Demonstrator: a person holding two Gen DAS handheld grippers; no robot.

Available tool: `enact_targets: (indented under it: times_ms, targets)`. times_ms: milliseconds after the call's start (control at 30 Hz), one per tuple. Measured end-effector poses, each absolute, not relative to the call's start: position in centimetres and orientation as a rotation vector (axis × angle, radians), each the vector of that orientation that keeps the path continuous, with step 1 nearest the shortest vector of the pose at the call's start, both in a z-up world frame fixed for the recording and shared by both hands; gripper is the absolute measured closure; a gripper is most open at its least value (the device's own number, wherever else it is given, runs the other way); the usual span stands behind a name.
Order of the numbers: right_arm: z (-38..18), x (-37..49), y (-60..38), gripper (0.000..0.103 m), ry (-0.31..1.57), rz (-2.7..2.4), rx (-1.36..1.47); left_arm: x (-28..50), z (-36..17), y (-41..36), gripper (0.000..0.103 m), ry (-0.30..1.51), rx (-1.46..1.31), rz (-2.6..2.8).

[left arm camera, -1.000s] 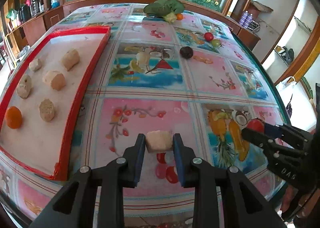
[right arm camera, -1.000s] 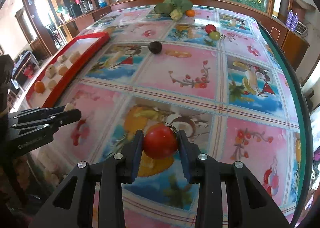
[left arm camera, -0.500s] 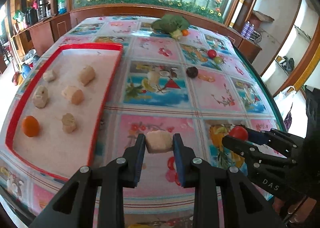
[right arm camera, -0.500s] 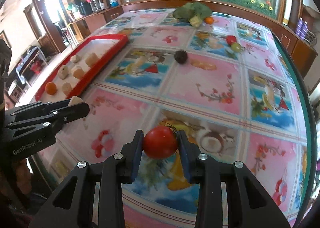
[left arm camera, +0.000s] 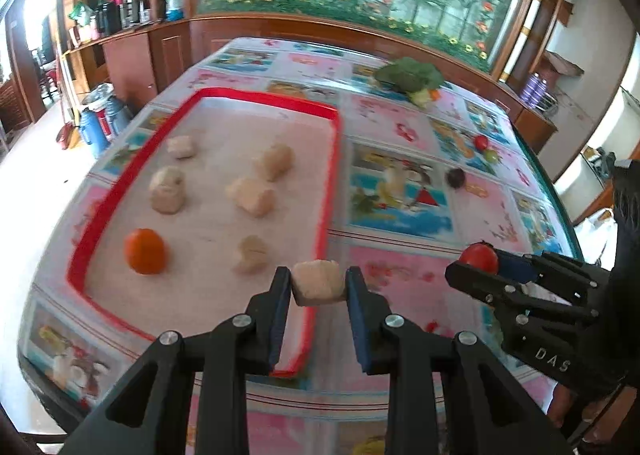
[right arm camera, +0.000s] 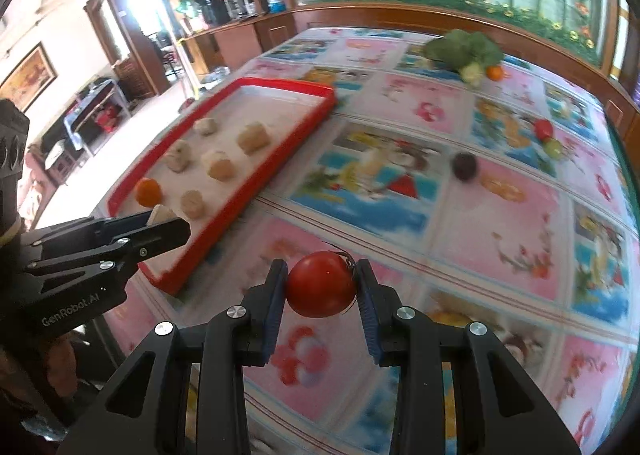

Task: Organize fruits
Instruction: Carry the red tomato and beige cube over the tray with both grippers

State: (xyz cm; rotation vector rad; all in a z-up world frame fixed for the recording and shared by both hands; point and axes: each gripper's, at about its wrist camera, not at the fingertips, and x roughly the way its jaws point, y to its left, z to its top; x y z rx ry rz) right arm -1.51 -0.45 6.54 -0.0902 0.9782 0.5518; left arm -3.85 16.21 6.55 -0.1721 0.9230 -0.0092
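Between the left tool's (left arm camera: 319, 285) pads, a pale chunk (left arm camera: 318, 282)

Pale chunks (left arm camera: 251, 196) lie on the tray (left arm camera: 334, 159), left of the tablecloth (left arm camera: 404, 263).

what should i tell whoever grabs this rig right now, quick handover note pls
Left gripper: shut on a beige chunk, held in the air at the near right edge of the red tray.
Right gripper: shut on a red tomato, held above the tablecloth right of the tray.
Done: five beige chunks and an orange fruit lie in the tray.
Left: set down both held pieces, presumably in the tray. On the table remain a dark round fruit, a red and a green fruit, and a small orange one beside the leafy greens.
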Motion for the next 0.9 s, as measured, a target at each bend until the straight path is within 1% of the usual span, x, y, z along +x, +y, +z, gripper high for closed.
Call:
enact_targets:
  times_ms: [333,667,900]
  targets:
    - [7.3,1.6,4.7,0.07,0.962,0.633,-0.105,-2.0,6.6,20.9,0.072,0.921,-0.155,0.081]
    - [7.7,6.4,8.8,0.07,0.943,0.627,-0.122,4.2,6.1,24.1,0.072,0.925,-0.163,0.106]
    - [7.1,10.5,11.0,0.07,0.943,0.6,-0.113,8.2,5.3,24.7,0.072,0.926,-0.147,0.112]
